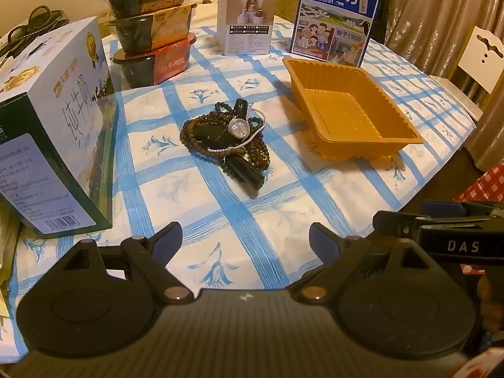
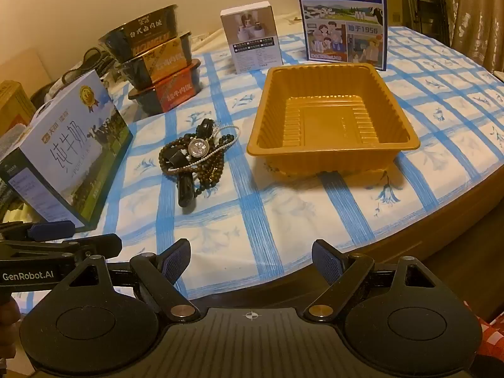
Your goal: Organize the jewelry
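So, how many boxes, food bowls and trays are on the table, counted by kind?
Milk boxes: 2, one lying at the left and one standing at the back
Small white box: 1
Stacked food bowls: 3
Orange tray: 1
Jewelry pile: 1
Total: 8
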`<state>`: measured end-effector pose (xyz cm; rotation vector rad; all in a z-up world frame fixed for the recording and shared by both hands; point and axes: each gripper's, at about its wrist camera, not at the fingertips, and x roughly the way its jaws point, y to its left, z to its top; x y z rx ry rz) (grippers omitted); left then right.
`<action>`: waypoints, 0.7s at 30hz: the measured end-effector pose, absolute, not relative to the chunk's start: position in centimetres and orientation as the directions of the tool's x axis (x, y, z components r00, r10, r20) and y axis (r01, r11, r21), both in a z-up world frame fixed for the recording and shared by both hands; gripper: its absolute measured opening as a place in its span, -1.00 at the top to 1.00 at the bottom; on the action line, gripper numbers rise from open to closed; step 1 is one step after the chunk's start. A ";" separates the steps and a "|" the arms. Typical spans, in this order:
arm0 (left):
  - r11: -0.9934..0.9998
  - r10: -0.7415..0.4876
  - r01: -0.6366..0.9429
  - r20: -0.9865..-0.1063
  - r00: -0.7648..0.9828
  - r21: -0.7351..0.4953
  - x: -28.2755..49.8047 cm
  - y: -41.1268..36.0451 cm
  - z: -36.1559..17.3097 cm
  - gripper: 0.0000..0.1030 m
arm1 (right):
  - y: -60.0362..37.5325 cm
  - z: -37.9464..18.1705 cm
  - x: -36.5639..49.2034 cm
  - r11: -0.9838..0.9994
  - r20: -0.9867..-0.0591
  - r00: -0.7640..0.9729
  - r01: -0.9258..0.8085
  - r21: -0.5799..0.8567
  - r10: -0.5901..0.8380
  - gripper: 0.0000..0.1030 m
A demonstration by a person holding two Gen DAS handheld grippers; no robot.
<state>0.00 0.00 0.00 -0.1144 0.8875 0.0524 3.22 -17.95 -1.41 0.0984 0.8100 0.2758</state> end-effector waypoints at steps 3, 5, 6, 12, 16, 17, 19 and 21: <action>0.993 -0.001 -0.094 -0.777 0.629 -0.077 0.0 0.0 0.0 -0.68 | -18.0 -1.4 3.2 0.959 -0.699 0.657 -0.207 0.192 0.282 -0.63; 0.993 0.001 -0.093 -0.777 0.629 -0.074 0.0 0.0 0.0 -0.68 | -18.0 -1.4 3.2 0.959 -0.699 0.657 -0.207 0.192 0.282 -0.63; 0.993 0.000 -0.092 -0.778 0.629 -0.074 0.0 0.0 0.0 -0.68 | -18.0 -1.4 3.2 0.959 -0.699 0.656 -0.208 0.192 0.283 -0.63; 0.993 0.001 -0.093 -0.775 0.631 -0.074 0.0 0.0 0.0 -0.68 | -18.2 -1.3 3.1 0.959 -0.698 0.658 -0.206 0.193 0.281 -0.63; 0.993 0.001 -0.092 -0.775 0.633 -0.074 0.0 0.0 0.0 -0.68 | -18.1 -1.4 3.1 0.960 -0.699 0.658 -0.205 0.192 0.281 -0.63; 0.993 0.001 -0.092 -0.774 0.633 -0.075 0.0 0.0 0.0 -0.68 | -18.1 -1.4 3.1 0.960 -0.699 0.658 -0.205 0.192 0.280 -0.63; 0.993 0.000 -0.092 -0.774 0.633 -0.075 0.0 0.0 -0.1 -0.68 | -18.0 -1.4 3.2 0.960 -0.698 0.658 -0.205 0.192 0.281 -0.63; 0.993 0.001 -0.092 -0.774 0.633 -0.074 0.0 0.0 0.0 -0.68 | -18.0 -1.3 3.2 0.960 -0.698 0.659 -0.204 0.191 0.279 -0.63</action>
